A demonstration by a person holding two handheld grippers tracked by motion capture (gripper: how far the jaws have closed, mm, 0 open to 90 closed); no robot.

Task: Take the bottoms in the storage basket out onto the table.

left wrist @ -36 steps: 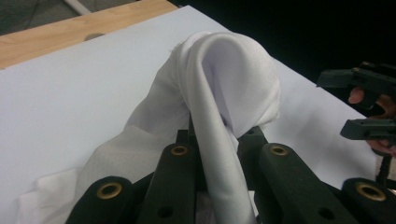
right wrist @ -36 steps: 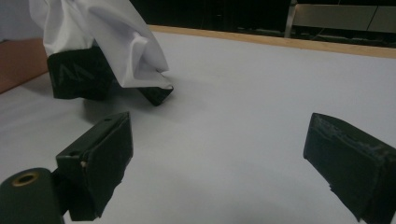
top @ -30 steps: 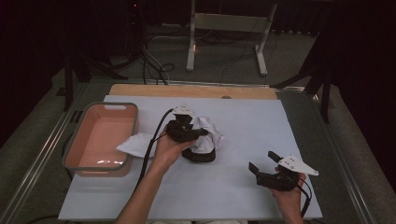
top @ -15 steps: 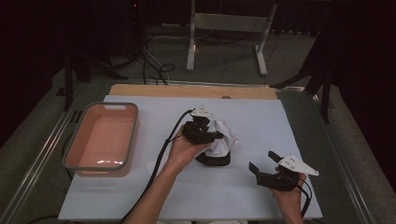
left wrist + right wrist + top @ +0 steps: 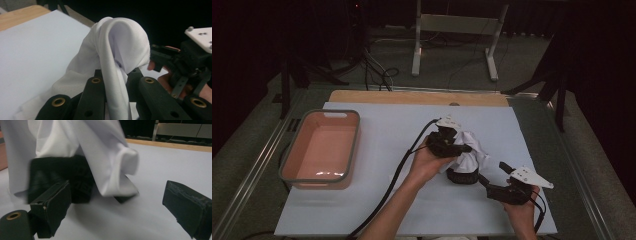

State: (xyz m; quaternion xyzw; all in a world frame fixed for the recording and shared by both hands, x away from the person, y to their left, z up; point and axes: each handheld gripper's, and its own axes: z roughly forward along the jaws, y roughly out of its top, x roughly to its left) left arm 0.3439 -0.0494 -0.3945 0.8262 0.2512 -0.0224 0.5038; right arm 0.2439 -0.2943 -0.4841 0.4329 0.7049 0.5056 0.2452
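White cloth (image 5: 468, 150): gathered fold pinched between the closed jaws of the left gripper (image 5: 451, 144), draped over a black object (image 5: 462, 176) at the table's (image 5: 377, 125) centre-right, apparently being carried; right gripper (image 5: 495, 183), jaws spread, waits just right, pink tub (image 5: 321, 150) far left.

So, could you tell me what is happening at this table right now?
A person is working with a gripper in each hand. The left gripper is shut on a white cloth, holding it bunched up above a black object on the white table. The right gripper sits on the table just beside it, jaws open and holding nothing. A pink tub stands off to the left.
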